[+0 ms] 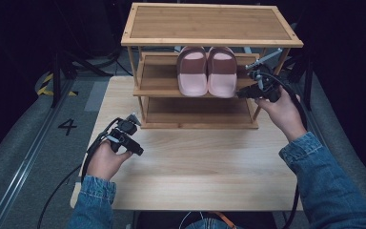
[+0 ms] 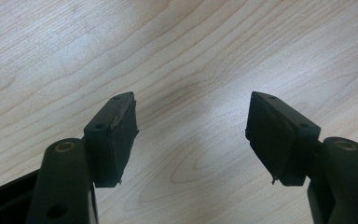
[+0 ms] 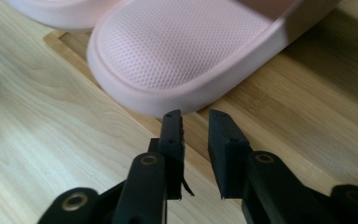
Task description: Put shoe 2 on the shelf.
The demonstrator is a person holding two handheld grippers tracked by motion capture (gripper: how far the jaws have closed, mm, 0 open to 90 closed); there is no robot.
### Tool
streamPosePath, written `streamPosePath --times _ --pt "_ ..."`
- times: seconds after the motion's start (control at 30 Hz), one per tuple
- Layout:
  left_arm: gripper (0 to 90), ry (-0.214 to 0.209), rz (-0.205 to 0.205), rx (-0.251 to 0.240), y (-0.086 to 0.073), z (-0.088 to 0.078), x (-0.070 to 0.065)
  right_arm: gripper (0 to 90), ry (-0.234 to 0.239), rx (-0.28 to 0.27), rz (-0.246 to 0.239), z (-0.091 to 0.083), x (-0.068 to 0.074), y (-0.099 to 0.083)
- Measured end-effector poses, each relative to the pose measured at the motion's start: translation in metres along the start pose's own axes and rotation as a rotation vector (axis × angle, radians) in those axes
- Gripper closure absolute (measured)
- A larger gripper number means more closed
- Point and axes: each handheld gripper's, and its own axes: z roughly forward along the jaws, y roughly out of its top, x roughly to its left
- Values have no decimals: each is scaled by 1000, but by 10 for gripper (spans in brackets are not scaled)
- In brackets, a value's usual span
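Your right gripper (image 1: 246,91) sits at the right end of the rack's (image 1: 212,42) middle shelf (image 1: 157,76), its tips at the front edge of that shelf, just beside the heel of the right slipper (image 1: 222,71). In the right gripper view the jaws stand slightly apart with nothing between the pads; the slipper's rounded heel (image 3: 177,60) lies just beyond the fingertips (image 3: 172,135), apart from them, so the grip is released. That heel reaches slightly past the shelf's front edge.

The pair of pink slippers lies side by side near the middle of the middle shelf, heels toward the front edge, toes under the top shelf. The left slipper (image 1: 192,71) touches or nearly touches its partner; I cannot tell which.

Your left gripper (image 1: 131,143) rests low over the table (image 1: 195,162), near its left edge and just in front of the rack's front left leg. In the left gripper view its jaws are spread wide and empty, with bare wood grain (image 2: 191,93) between the pads (image 2: 121,135).

The rack stands at the far edge of the table.
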Motion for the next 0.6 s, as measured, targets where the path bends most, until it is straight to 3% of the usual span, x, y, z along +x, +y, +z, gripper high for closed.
streamPosePath --times 0.07,0.23,0.47,0.6 --pt "337 -8 -20 -5 -1 0 -1 727 6 -11 -13 -6 0 -3" --pt "337 11 -3 -8 -1 -2 2 699 17 -10 -14 -16 -1 -10" --pt "337 -2 -17 -12 -3 -2 2 667 10 12 2 -30 -9 -34" --pt "337 0 -12 -16 -3 -4 3 642 -5 22 28 -37 -20 -55"
